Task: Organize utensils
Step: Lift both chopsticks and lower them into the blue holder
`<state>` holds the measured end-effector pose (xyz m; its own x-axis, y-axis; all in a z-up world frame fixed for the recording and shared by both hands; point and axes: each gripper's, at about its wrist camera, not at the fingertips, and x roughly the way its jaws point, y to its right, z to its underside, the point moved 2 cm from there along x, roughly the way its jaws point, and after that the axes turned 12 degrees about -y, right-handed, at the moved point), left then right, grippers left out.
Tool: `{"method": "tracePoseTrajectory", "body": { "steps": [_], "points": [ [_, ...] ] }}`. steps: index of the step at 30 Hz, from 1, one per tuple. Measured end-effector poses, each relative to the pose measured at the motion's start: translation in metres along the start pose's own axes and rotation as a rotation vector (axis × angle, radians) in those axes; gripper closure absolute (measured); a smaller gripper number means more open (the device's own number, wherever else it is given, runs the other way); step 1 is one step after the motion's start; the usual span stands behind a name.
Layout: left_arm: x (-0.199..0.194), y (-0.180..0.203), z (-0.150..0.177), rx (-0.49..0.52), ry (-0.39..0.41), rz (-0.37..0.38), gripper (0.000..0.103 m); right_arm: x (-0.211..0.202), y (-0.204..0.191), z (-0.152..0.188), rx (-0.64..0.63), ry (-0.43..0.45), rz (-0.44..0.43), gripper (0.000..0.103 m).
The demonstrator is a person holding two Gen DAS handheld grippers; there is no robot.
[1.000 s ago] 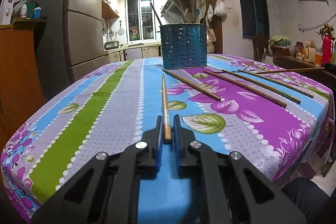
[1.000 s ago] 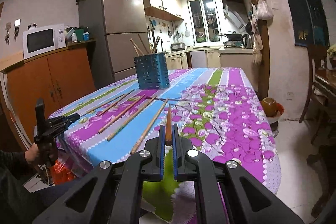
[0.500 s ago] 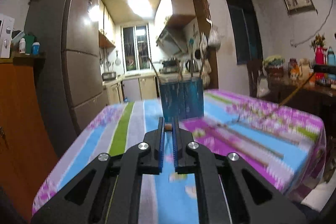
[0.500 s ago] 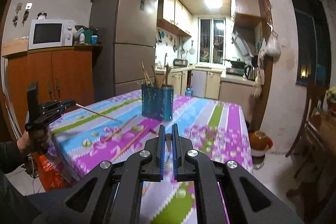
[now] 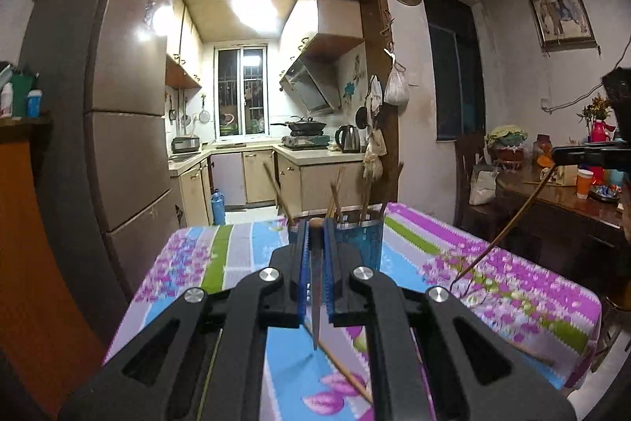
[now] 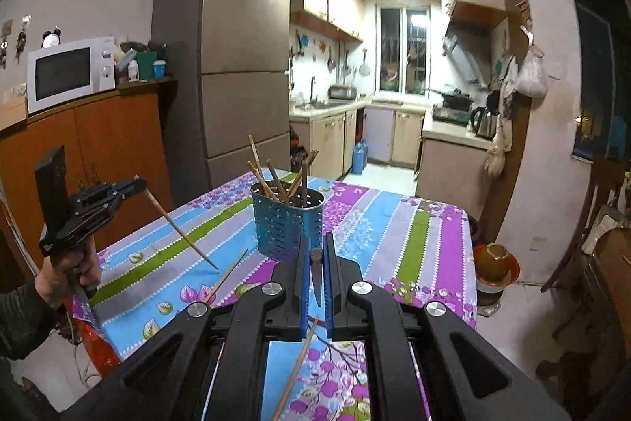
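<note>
Left wrist view: left gripper [image 5: 315,243] at frame centre pinches a chopstick [image 5: 315,287], tip down, above the floral table [image 5: 236,255]; blue holder [image 5: 366,237] with sticks just behind it, fridge [image 5: 118,129] at left, kitchen beyond. Right wrist view: right gripper [image 6: 315,263] pinches another chopstick [image 6: 316,275]; holder [image 6: 286,221] mid-frame on striped table [image 6: 410,235]; loose chopsticks [image 6: 226,275] lower left; microwave [image 6: 69,72] upper left.

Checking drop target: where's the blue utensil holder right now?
The blue utensil holder stands on the floral tablecloth, just beyond the right gripper, with several chopsticks already standing in it.
</note>
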<state>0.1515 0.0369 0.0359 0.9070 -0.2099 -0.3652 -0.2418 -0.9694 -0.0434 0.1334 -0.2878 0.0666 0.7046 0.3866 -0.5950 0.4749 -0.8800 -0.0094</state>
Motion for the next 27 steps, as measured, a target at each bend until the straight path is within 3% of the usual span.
{"method": "tracePoseTrajectory", "body": {
  "steps": [8,16,21,27],
  "points": [
    [-0.009,-0.004,-0.079,0.045,0.046,-0.026,0.098,0.0,0.001,-0.085,-0.038,-0.08,-0.003,0.096],
    [-0.003,-0.012,-0.174,0.039,0.085,-0.02,0.098,0.007,0.004,-0.17,-0.07,-0.093,0.074,0.096],
    [0.019,0.0,-0.202,0.078,0.068,-0.014,0.098,0.023,0.014,-0.209,-0.037,-0.101,0.055,0.096],
    [0.052,0.006,-0.21,0.106,0.022,-0.006,0.098,0.048,0.014,-0.232,-0.012,-0.137,-0.004,0.096]
  ]
}}
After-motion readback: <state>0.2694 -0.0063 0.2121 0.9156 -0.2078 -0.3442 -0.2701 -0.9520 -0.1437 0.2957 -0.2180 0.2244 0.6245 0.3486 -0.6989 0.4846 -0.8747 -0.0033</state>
